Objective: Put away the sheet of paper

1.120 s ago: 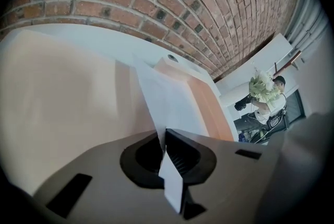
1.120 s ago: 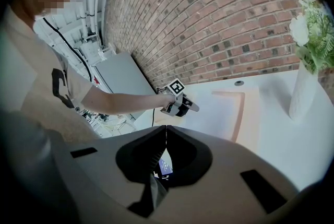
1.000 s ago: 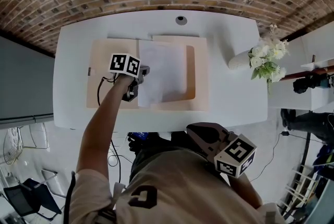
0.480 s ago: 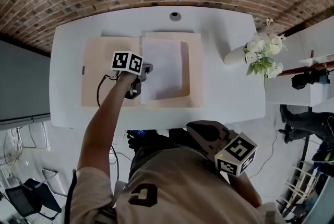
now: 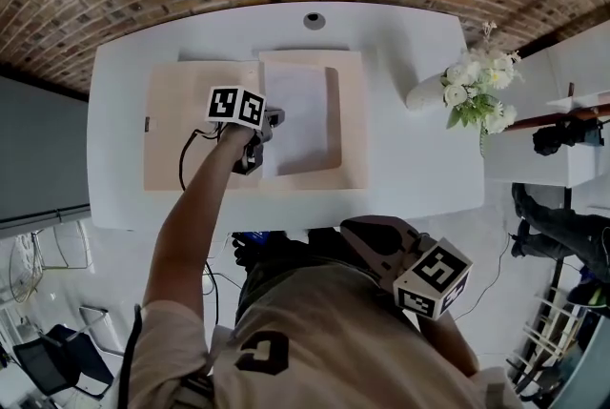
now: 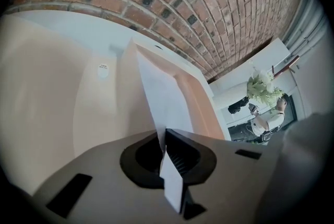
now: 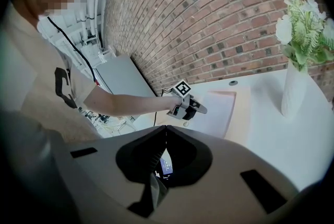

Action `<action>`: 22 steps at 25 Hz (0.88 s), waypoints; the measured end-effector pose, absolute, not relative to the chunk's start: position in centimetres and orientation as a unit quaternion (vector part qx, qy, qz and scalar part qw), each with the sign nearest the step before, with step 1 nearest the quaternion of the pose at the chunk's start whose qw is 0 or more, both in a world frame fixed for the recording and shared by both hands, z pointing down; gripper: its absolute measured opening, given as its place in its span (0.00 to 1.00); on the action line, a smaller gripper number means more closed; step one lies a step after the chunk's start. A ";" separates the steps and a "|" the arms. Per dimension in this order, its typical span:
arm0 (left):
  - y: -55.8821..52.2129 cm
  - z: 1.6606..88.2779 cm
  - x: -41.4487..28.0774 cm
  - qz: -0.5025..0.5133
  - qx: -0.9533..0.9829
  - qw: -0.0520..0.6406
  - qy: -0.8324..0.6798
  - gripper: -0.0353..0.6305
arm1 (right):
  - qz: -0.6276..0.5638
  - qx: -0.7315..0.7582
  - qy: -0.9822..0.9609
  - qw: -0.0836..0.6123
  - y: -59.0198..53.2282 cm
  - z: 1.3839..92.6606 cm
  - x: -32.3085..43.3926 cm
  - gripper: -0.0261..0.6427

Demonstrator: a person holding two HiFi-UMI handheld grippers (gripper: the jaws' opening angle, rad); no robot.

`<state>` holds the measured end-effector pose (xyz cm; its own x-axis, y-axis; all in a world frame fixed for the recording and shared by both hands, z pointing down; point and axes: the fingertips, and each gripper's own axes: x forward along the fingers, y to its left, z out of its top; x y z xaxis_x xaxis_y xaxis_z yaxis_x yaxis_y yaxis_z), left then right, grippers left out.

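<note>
Currently, the left gripper (image 5: 262, 138) is clamped on the left edge of the sheet of paper (image 5: 300, 107); the left gripper view shows the sheet pinched between its closed jaws. The sheet lies over the right half of the open folder (image 5: 186, 126), near the fold. The folder lies flat on the white table (image 5: 419, 159). The right gripper (image 5: 357, 235) is held off the table, well apart from the folder, its jaws closed on nothing. A vase of flowers (image 5: 424, 92) stands right of the folder.
</note>
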<state>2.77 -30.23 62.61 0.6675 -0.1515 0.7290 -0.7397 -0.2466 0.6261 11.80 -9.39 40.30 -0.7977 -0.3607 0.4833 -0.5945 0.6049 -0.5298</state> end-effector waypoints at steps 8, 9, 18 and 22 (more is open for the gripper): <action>-30.2 62.8 4.2 0.272 0.742 0.538 -0.292 0.08 | 0.351 0.271 -0.880 0.167 -9.1 40.4 12.1 0.07; -30.2 62.8 4.4 0.272 0.742 0.539 -0.291 0.08 | 0.352 0.272 -0.880 0.168 -9.1 40.4 12.2 0.07; -30.0 63.1 4.9 0.271 0.740 0.544 -0.289 0.08 | 0.352 0.275 -0.878 0.170 -9.0 40.5 12.6 0.07; -29.9 63.1 5.0 0.269 0.738 0.546 -0.290 0.08 | 0.350 0.274 -0.879 0.171 -9.0 40.6 12.8 0.07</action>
